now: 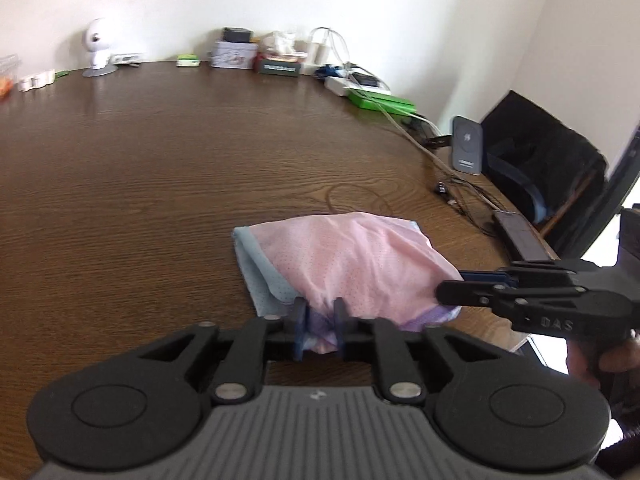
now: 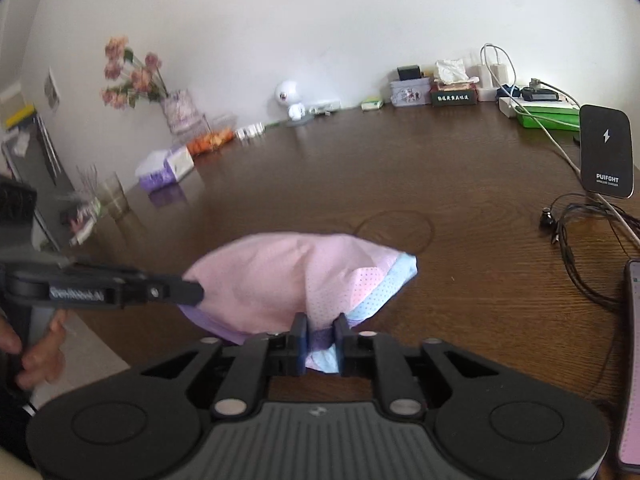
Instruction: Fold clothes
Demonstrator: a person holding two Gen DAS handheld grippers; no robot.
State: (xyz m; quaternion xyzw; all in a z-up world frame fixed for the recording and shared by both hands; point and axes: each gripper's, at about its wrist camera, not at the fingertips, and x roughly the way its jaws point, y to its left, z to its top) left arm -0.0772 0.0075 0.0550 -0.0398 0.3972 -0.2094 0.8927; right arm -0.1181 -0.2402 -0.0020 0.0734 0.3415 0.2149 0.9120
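one wide dark wooden table (image 1: 160, 168) under everything, taken here as the landmark. on its near part, close to the front edge, a pink mesh garment (image 1: 352, 264) with pale blue trim, bunched and partly lifted off the wood at its near hem, far side resting on the table. at the table's right edge, a dark wireless charger stand (image 2: 606, 152) upright, with black cables (image 2: 576, 248) looping over the wood just beside it. along the table's far edge by the wall, a row of clutter: green boxes (image 1: 380, 100), a tissue box (image 2: 454, 94), a small white robot figure (image 1: 96, 46); toward the far left corner, a vase of pink flowers (image 2: 132, 76). over the table's near edge, left gripper (image 1: 320, 330) with fingers (image 1: 299, 320) set a little apart, a purple and pink fold of the garment's hem bunched between them; cannot tell whether the pads still press on it. beside it, nearer the table's right side, right gripper (image 2: 320, 346) with fingers (image 2: 298, 340) close together, a purple and blue fold of hem filling the narrow gap, seemingly pinched.
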